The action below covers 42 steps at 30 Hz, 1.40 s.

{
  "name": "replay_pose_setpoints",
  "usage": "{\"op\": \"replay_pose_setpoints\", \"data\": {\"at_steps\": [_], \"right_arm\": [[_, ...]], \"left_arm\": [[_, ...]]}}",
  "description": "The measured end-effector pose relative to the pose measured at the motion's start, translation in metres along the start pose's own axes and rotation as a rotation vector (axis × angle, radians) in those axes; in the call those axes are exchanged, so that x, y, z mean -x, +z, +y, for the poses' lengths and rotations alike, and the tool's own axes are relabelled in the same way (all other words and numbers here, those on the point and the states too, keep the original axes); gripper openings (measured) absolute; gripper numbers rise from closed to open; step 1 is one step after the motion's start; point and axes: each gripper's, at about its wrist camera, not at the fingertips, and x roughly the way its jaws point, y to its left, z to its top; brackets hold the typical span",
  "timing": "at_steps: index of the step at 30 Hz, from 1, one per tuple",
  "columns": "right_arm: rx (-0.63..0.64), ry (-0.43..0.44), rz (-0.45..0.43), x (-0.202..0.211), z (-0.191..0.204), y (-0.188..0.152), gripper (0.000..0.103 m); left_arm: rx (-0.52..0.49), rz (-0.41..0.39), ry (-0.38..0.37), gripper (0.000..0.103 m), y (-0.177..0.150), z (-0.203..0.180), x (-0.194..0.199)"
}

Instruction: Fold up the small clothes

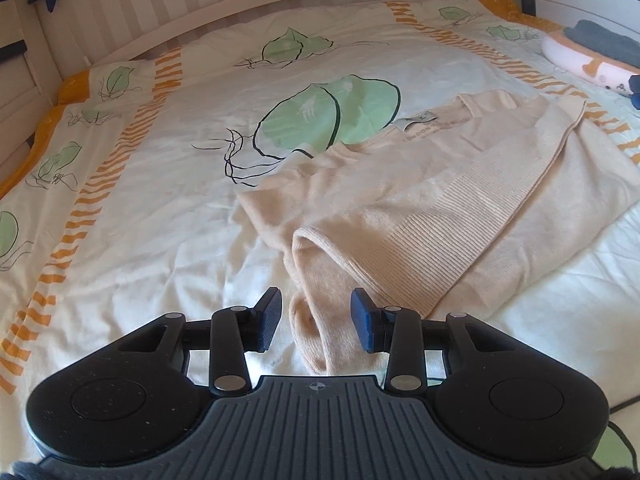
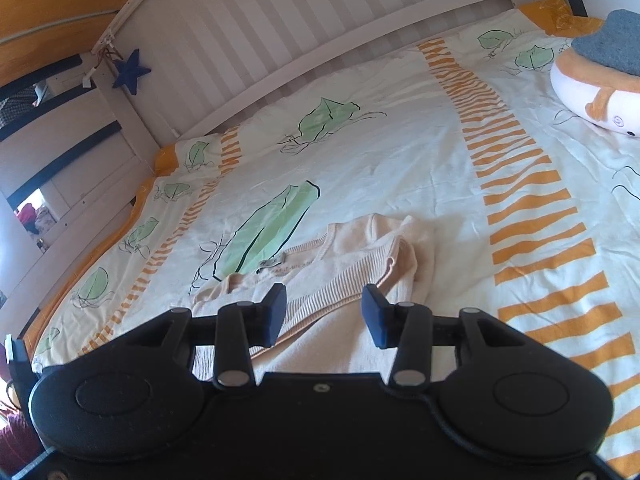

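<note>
Left gripper (image 1: 316,322) at bottom centre, jaws spread, straddles a sleeve of the cream ribbed knit sweater (image 1: 460,184) — nothing pinched; right gripper (image 2: 325,314) likewise spread above the sweater (image 2: 352,264) — lying mid-frame on the leaf-printed white duvet (image 2: 380,152)

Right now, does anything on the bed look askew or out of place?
Only the beige sweater: it lies half folded at a slant on the duvet, one sleeve bunched loosely between the fingers of the open left gripper. Nothing looks spilled or damaged.
</note>
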Motion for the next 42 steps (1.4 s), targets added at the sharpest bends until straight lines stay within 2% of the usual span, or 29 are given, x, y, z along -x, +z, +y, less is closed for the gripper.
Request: {"op": "replay_pose_setpoints", "data": {"at_steps": [11,15,18,20,22,25,31,36,37,39,40,41,42], "right_arm": [[0.033,-0.038,0.030,-0.047,-0.012,0.026,0.053],[0.049,-0.046,0.027,-0.056,-0.012,0.028,0.053],[0.044,-0.050,0.030,-0.060,-0.017,0.023,0.053],[0.041,-0.055,0.036,-0.063,-0.021,0.021,0.053],[0.042,-0.062,0.048,-0.065,-0.024,0.021,0.053],[0.037,-0.057,0.050,-0.068,-0.028,0.026,0.053],[0.005,-0.065,0.046,-0.070,-0.035,0.029,0.053],[0.004,-0.070,0.046,-0.071,-0.035,0.028,0.053],[0.000,-0.070,0.045,-0.071,-0.036,0.029,0.053],[0.002,-0.075,0.047,-0.072,-0.036,0.029,0.053],[0.005,-0.080,0.047,-0.073,-0.037,0.029,0.053],[0.007,-0.086,0.047,-0.073,-0.037,0.029,0.053],[0.010,-0.091,0.048,-0.073,-0.038,0.029,0.053]], "left_arm": [[-0.113,0.001,0.013,0.037,0.021,0.006,-0.039],[-0.113,-0.031,-0.002,0.037,0.023,0.008,-0.046],[-0.135,-0.056,-0.019,0.037,0.016,0.009,-0.048],[-0.184,-0.055,-0.020,0.037,0.016,0.009,-0.050],[-0.231,-0.091,-0.007,0.037,0.017,0.008,-0.047],[-0.233,-0.133,-0.041,0.037,0.019,0.012,-0.044],[-0.354,-0.156,-0.040,0.037,0.020,-0.009,-0.048],[-0.372,-0.156,-0.039,0.037,0.019,-0.016,-0.053],[-0.366,-0.150,-0.043,0.036,0.020,-0.017,-0.054],[-0.337,-0.155,-0.088,0.026,0.021,-0.016,-0.054],[-0.319,-0.154,-0.115,0.014,0.023,-0.015,-0.054],[-0.295,-0.154,-0.121,0.007,0.024,-0.014,-0.055],[-0.263,-0.158,-0.117,0.006,0.027,-0.012,-0.055]]}}
